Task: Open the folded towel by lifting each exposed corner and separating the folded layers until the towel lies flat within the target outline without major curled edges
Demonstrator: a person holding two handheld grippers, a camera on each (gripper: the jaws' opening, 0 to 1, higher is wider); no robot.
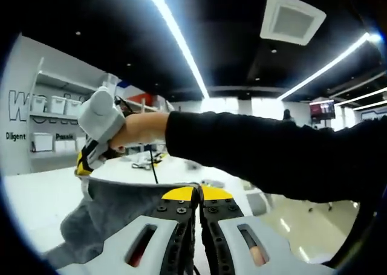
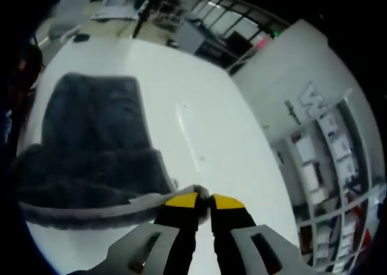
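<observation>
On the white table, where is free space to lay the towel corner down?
In the right gripper view, the white table is bare between the grey towel and the shelving wall. It is crowded at the right gripper, which pinches the towel's edge.

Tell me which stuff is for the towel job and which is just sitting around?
For the job:
grey towel
white table
left gripper, pinching the towel's edge
right gripper, pinching the towel's edge

Just around:
shelves with white bins
ceiling lights
things on the far tabletop, too small to tell
</observation>
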